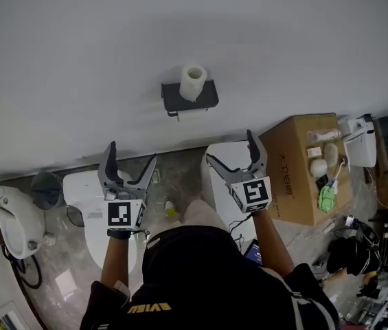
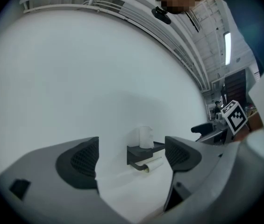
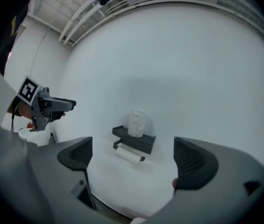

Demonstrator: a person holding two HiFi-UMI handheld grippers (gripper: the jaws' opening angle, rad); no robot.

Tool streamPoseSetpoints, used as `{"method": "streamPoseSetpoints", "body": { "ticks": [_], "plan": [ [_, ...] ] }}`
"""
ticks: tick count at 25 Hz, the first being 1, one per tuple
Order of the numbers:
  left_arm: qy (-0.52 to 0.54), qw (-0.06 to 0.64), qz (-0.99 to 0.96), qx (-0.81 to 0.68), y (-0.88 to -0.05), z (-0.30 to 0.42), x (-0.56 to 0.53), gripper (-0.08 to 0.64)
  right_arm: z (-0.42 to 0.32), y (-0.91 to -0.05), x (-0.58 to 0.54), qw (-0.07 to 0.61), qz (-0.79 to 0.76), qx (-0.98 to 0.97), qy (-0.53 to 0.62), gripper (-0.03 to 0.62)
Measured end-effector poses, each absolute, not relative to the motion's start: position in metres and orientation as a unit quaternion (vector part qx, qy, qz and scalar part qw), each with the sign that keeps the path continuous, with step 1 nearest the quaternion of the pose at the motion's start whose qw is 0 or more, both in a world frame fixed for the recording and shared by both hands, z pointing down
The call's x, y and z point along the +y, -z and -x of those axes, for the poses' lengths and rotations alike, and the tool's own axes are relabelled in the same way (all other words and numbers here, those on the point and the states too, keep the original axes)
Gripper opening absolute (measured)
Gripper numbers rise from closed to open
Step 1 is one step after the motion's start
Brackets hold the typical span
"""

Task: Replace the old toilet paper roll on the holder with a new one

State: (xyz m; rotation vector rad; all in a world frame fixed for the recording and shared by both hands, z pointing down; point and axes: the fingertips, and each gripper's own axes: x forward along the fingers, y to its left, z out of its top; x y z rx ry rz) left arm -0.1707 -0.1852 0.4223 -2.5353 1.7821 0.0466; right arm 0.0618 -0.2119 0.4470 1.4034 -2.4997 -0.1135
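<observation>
My left claw (image 1: 132, 158) has its jaws spread wide and grips nothing. In its own view the gap between the two dark ribbed pads frames only the white wall (image 1: 180, 33) and the holder (image 1: 189, 96), well ahead of the tips. My right claw (image 1: 231, 153) is the same: jaws fully apart, empty, the holder sitting in the gap but far beyond reach of the pads. I have both claws raised side by side, tips pointing at the wall, the left one level with the right and well apart from it.

The holder is a dark shelf fixed to the wall, ahead of both claws and between their lines, slightly nearer the right claw's side. The new toilet paper roll (image 1: 193, 81) stands upright on top of the shelf. Just under the shelf, the old roll (image 1: 192, 115) lies across the bar. It looks thin, with little paper on it. Neither claw touches either roll or the shelf.

Below the left claw I see a white toilet (image 1: 87, 205) against the base of the wall. To the outer side of the right claw sits a cardboard box (image 1: 297, 177) with small items lying on its top, which I cannot make out clearly. Each claw's camera catches the other claw's marker cube off to the side, well clear of the holder.
</observation>
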Motion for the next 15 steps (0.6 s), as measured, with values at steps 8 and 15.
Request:
{"method": "streamPoseSetpoints", "body": {
  "ticks": [8, 15],
  "plan": [
    [-0.004, 0.019, 0.823, 0.568, -0.45, 0.168, -0.206, 0.451, -0.039, -0.475, -0.234, 0.176, -0.46, -0.867, 0.077, 0.546],
    [0.002, 0.015, 0.829, 0.56, -0.454, 0.157, -0.209, 0.451, -0.024, -0.499, -0.254, 0.245, -0.434, -0.85, 0.171, 0.545]
  ]
}}
